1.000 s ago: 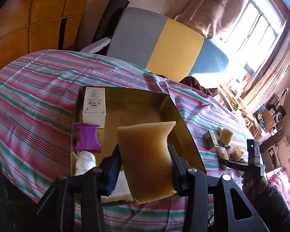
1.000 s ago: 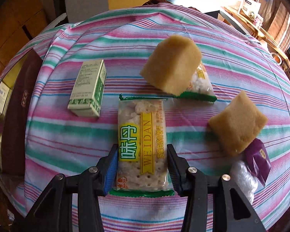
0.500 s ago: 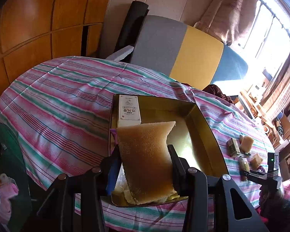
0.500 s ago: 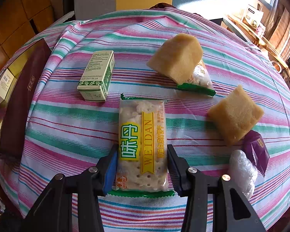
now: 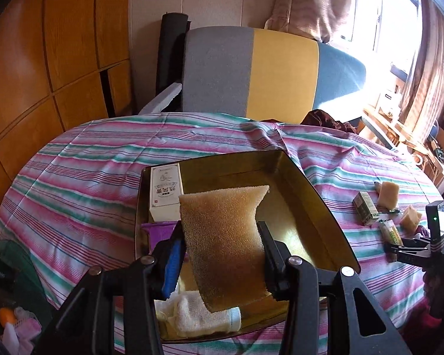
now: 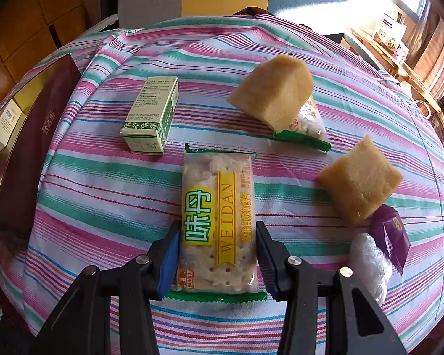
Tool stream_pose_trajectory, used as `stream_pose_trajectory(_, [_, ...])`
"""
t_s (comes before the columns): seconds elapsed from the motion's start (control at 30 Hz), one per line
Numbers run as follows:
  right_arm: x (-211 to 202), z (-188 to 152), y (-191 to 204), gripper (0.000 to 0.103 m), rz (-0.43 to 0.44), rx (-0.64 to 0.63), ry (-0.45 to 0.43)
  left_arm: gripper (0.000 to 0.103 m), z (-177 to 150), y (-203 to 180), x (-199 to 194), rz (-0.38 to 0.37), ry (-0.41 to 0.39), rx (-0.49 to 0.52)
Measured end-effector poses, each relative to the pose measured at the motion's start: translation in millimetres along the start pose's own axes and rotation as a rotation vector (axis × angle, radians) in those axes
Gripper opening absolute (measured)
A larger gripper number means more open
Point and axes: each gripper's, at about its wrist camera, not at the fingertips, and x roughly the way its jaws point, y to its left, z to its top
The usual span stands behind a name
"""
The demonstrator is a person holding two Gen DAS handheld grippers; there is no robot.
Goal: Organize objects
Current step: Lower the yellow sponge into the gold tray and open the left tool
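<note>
My left gripper (image 5: pixel 222 254) is shut on a tan sponge (image 5: pixel 222 236) and holds it above the near end of a gold-lined tray (image 5: pixel 305 207). The tray holds a white box (image 5: pixel 165 195), a purple packet (image 5: pixel 158 232) and a white cloth (image 5: pixel 201 315). My right gripper (image 6: pixel 219 254) is shut on a cracker packet (image 6: pixel 217 219) just above the striped tablecloth (image 6: pixel 103 183). It also shows in the left wrist view (image 5: pixel 411 247). A green box (image 6: pixel 151 118), two tan sponges (image 6: pixel 273 91) (image 6: pixel 359 179) and a second cracker packet (image 6: pixel 306 124) lie beyond.
The tray's maroon wall (image 6: pixel 38 136) is at the left of the right wrist view. A purple packet (image 6: pixel 392 235) and clear plastic wrap (image 6: pixel 370 263) lie at the right. A grey, yellow and blue sofa (image 5: pixel 251 71) stands behind the table. Wooden cabinets (image 5: pixel 44 59) are at the left.
The left gripper has risen and pulled back from the tray with the sponge in it. The right gripper has lifted and drawn back a little with the cracker packet in it.
</note>
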Motion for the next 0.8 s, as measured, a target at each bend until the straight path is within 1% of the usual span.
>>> stream_pose_trajectory(0.13, [1, 0, 0, 0.048, 0.001, 0.0, 0.002, 0.046, 2, -8, 12, -0.012, 0.024, 0.018])
stream_pose_trajectory(0.27, [2, 2, 3, 0.048, -0.001, -0.004, 0.002, 0.046, 3, -12, 30, -0.043, 0.075, 0.013])
stream_pose_trajectory(0.33, [3, 3, 3, 0.048, -0.001, -0.007, 0.001, 0.046, 6, -10, 44, -0.085, 0.121, -0.013])
stream_pose_trajectory(0.43, [3, 2, 3, 0.048, -0.002, -0.007, 0.001, 0.046, 17, 2, 66, -0.159, 0.185, -0.103])
stream_pose_trajectory(0.47, [3, 2, 3, 0.048, -0.002, -0.007, 0.001, 0.046, 22, 6, 73, -0.166, 0.193, -0.127])
stream_pose_trajectory(0.57, [3, 3, 3, 0.048, -0.001, -0.008, 0.002, 0.046, 40, 15, 89, -0.153, 0.184, -0.155])
stream_pose_trajectory(0.6, [4, 3, 3, 0.048, -0.001, -0.009, 0.002, 0.046, 46, 18, 97, -0.144, 0.19, -0.16])
stream_pose_trajectory(0.67, [4, 3, 2, 0.047, -0.002, -0.013, 0.003, 0.046, 55, 21, 114, -0.152, 0.214, -0.174])
stream_pose_trajectory(0.8, [4, 3, 1, 0.048, -0.002, -0.015, 0.005, 0.046, 67, 24, 151, -0.088, 0.252, -0.174])
